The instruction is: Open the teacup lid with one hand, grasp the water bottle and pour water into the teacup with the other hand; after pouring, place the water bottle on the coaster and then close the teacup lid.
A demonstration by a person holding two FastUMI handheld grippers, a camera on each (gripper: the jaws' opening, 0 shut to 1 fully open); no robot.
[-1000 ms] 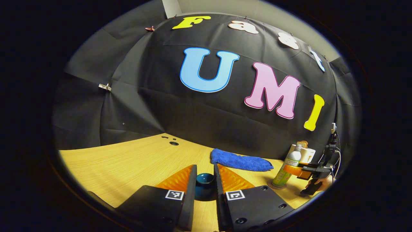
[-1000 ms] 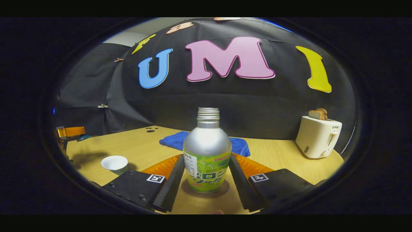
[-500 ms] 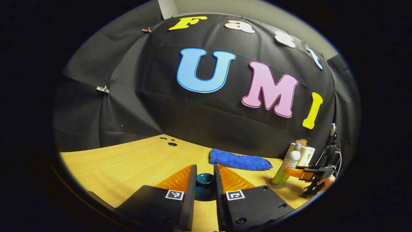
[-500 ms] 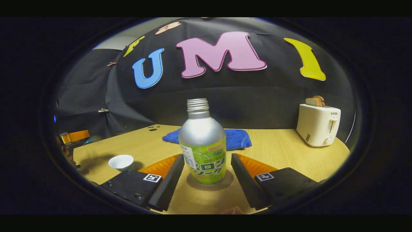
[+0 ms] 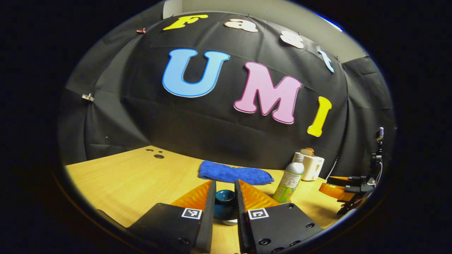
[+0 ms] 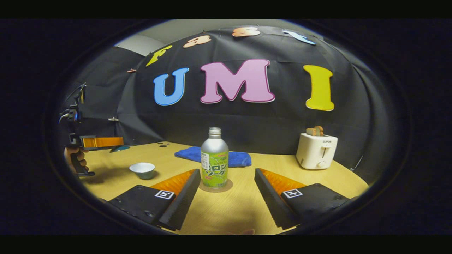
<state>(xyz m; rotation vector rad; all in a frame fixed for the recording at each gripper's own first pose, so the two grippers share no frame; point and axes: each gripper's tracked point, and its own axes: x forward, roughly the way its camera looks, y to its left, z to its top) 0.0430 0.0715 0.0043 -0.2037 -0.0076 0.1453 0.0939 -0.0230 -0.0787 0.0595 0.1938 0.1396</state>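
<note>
The lid (image 5: 225, 198) is pinched between the left gripper (image 5: 224, 201)'s fingers, above the one teacup (image 6: 142, 169), presumably so it can be set back on. The single water bottle (image 6: 214, 159) is seen upright on its coaster (image 6: 216, 186), mid-table. The right gripper (image 6: 226, 188) is spread wide and empty, near the bottle, apparently released. One blue cloth (image 6: 212, 156) and one toaster (image 6: 316, 150) are counted at the far side.

Blue cloth (image 6: 213, 157) folded flat near table's (image 6: 247, 208) far edge. White toaster (image 6: 316, 151), bread (image 6: 314, 131) in slots, near far right corner.
</note>
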